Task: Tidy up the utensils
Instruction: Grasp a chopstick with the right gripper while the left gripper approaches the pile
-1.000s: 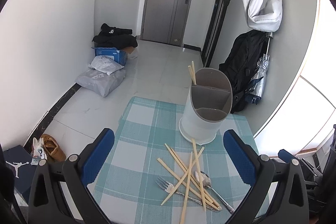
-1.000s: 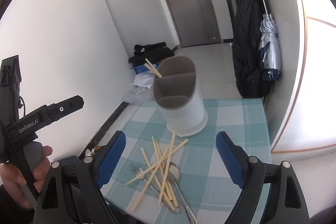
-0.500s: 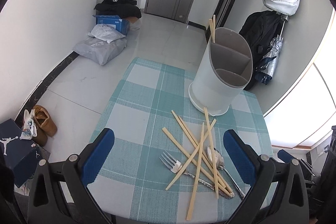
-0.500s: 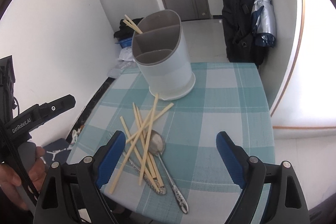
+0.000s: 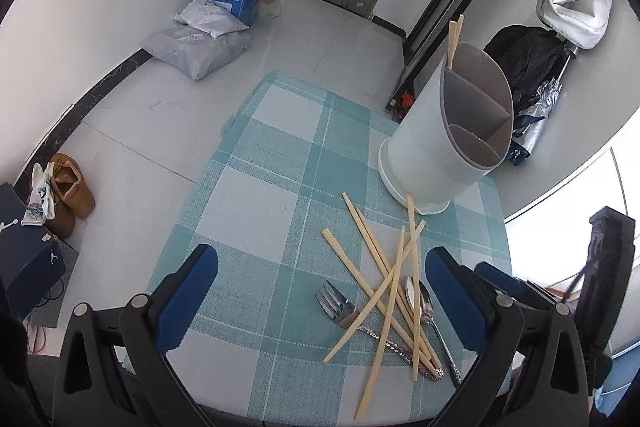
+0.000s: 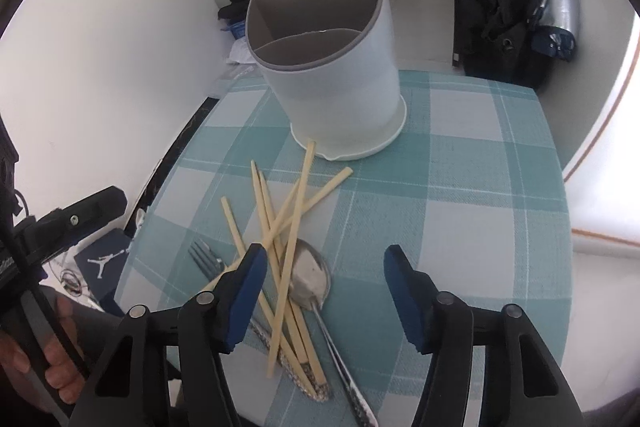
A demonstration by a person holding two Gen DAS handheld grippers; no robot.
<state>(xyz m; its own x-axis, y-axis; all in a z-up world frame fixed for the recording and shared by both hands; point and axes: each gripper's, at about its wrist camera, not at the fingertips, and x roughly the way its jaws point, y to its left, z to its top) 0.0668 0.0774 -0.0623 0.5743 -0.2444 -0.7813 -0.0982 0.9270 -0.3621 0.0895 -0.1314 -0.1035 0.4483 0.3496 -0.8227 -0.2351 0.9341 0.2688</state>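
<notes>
chopsticks: pale wood, crisscrossed over fork and spoon
holder: white, three slots, probably plastic
right gripper: jaws just narrowed, gripping nothing
left gripper: wide apart, holding nothing

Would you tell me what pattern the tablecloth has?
The tablecloth is a teal-and-white plaid check, clearest in the left wrist view.

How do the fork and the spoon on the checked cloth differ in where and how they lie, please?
The fork lies on the left of the pile, tines pointing away; the spoon lies on the right, its bowl facing up. More chopsticks cross the fork's handle, whereas the spoon's bowl is largely uncovered. The spoon's bowl sits between the right gripper's open jaws; the fork lies outside them. Both are silver-coloured metal and lie flat, outside the holder.
</notes>
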